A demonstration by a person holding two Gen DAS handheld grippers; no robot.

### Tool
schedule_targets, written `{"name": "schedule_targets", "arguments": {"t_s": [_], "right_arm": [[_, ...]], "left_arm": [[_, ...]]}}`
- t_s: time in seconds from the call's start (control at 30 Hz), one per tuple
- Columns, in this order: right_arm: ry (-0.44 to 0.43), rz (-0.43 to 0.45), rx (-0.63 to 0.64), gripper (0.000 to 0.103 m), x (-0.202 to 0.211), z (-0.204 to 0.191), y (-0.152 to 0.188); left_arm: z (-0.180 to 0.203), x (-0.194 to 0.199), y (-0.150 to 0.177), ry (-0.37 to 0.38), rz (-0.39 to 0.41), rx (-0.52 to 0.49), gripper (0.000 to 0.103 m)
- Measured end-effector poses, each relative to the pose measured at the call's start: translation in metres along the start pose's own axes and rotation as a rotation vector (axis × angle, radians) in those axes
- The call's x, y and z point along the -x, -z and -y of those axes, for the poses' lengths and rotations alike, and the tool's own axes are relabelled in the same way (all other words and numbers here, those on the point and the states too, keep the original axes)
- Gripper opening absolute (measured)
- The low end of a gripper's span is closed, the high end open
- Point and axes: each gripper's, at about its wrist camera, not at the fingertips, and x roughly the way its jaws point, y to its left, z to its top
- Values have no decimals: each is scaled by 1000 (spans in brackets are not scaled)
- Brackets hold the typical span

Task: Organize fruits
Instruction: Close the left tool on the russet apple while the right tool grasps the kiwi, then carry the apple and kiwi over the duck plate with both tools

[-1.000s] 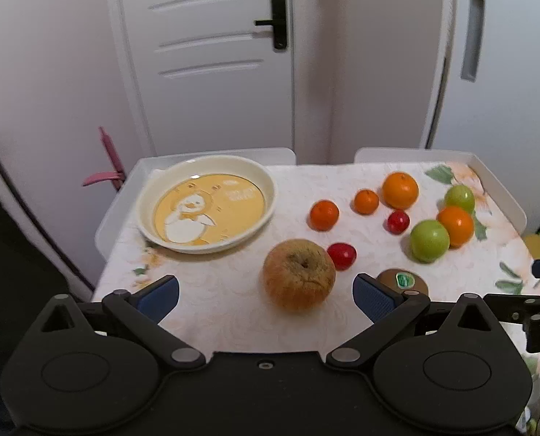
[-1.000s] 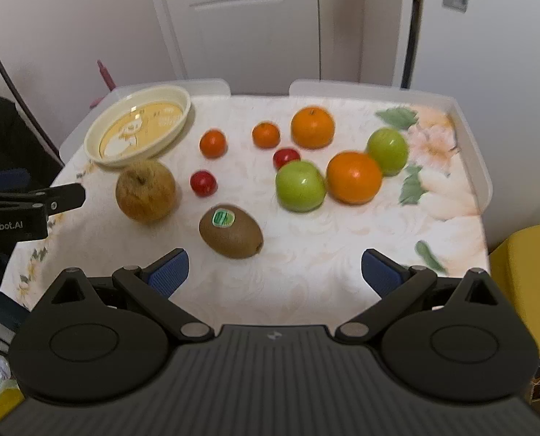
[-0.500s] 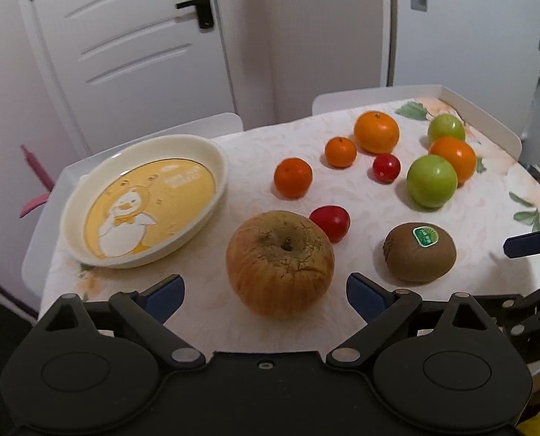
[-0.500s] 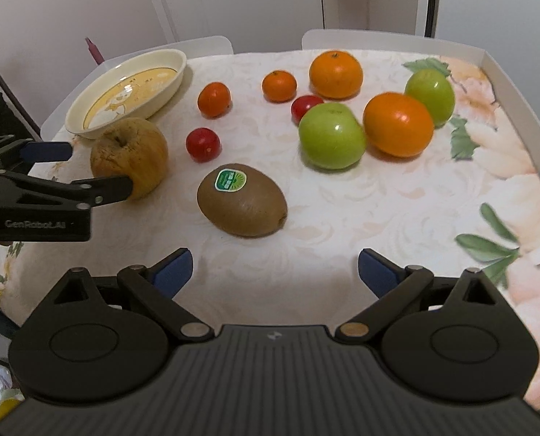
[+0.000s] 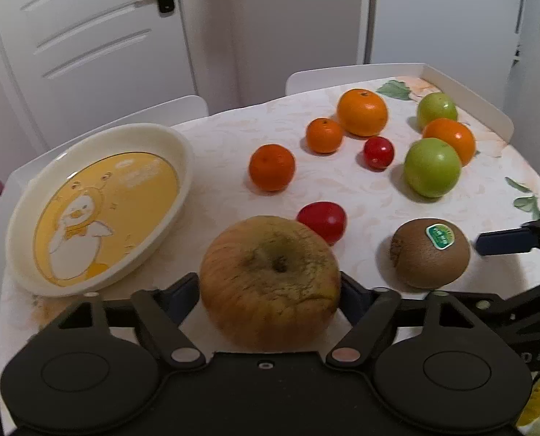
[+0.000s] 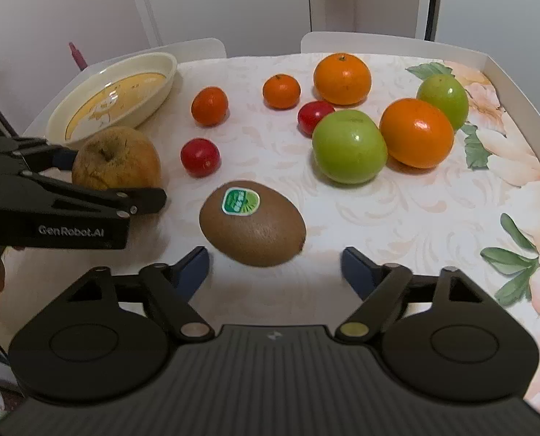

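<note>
1. The dish [image 5: 99,207] sits empty at the table's [image 5: 360,196] left edge.
2. The left gripper [image 5: 270,290] has just been closing its jaws on the wrinkled apple [image 5: 270,283]; both pads appear to touch its sides. The apple rests on the table beside the dish.
3. The right gripper [image 6: 275,265] has been narrowing its jaws. They stand apart, with the kiwi [image 6: 251,223] just ahead of the tips, untouched.
4. Oranges, green apples and small red fruits lie further right.
</note>
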Motion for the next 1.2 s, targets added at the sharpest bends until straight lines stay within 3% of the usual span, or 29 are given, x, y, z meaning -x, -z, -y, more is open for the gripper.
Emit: {"name": "schedule_targets", "arguments": {"t_s": [0.1,0.27,0.7,0.9,1.2], "right_arm": [[-2,10,-7,86,0,-4,0],[9,20,-6,84,-3,-12,1],[47,58,4,81,-13,-20,-3],[38,83,24,78,-8,-26,-11],[-14,120,73,78,-1,-54,-50]], "left_arm": [[2,0,-1,-2,3,-25,78],[-2,1,0,19,4,-21,78],[-14,10,13,-20,8,-9,78],[-26,22,20,-49,18,82,78],[-59,53,12,-96,68,211,78]]}}
